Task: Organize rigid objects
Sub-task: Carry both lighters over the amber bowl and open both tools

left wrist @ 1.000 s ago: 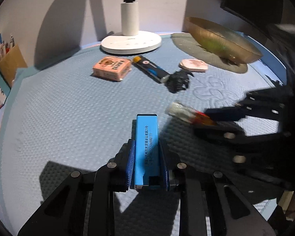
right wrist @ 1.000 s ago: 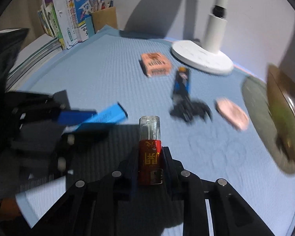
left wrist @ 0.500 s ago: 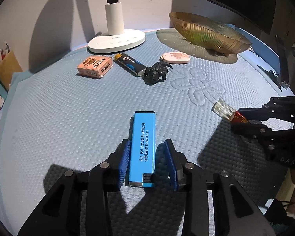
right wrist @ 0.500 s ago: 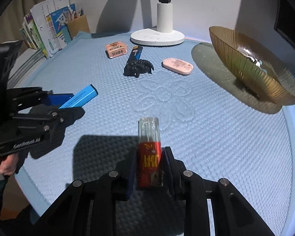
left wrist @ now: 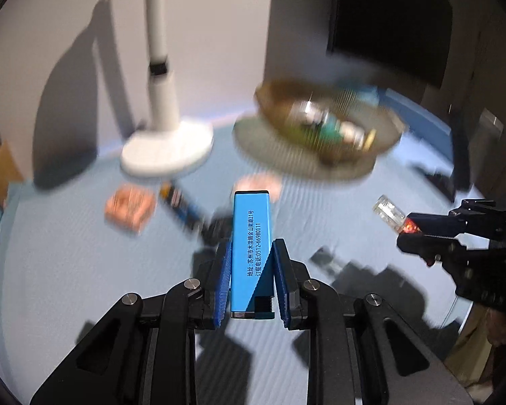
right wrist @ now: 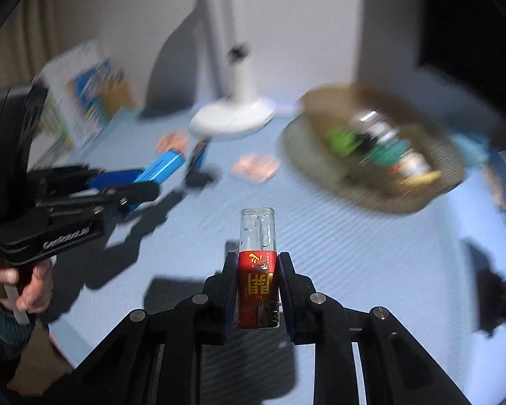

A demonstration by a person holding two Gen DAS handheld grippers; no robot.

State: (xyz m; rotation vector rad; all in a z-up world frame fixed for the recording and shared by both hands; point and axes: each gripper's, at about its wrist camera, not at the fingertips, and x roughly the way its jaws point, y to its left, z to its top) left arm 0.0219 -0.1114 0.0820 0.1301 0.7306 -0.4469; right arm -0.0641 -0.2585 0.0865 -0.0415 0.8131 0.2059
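A blue textured mat covers the worktop [left wrist: 67, 270], and both views are smeared with motion blur. Toward the back right sits a wide amber bowl [left wrist: 327, 125] [right wrist: 384, 148] on a round dark mat, with several small items already in it, too blurred to name. To its left stands a white desk lamp [left wrist: 167, 148] [right wrist: 232, 118] on a round base. On the mat before the lamp lie a pink box [left wrist: 130, 207], a dark blue lighter [left wrist: 182, 207] and a flat pink oval piece [right wrist: 254, 167], all apart from one another.

The left hand-held gripper [left wrist: 251, 270] [right wrist: 131, 185] is off the worktop, pinching a bright blue lighter [left wrist: 251, 253] [right wrist: 162, 167] between its blue pads. The right hand-held gripper [right wrist: 258, 287] [left wrist: 408, 233], also lifted, is pinching a red lighter [right wrist: 257, 270] [left wrist: 393, 216] with a clear end that points toward the bowl. A person's hand [right wrist: 27, 287] grips the left tool's handle.
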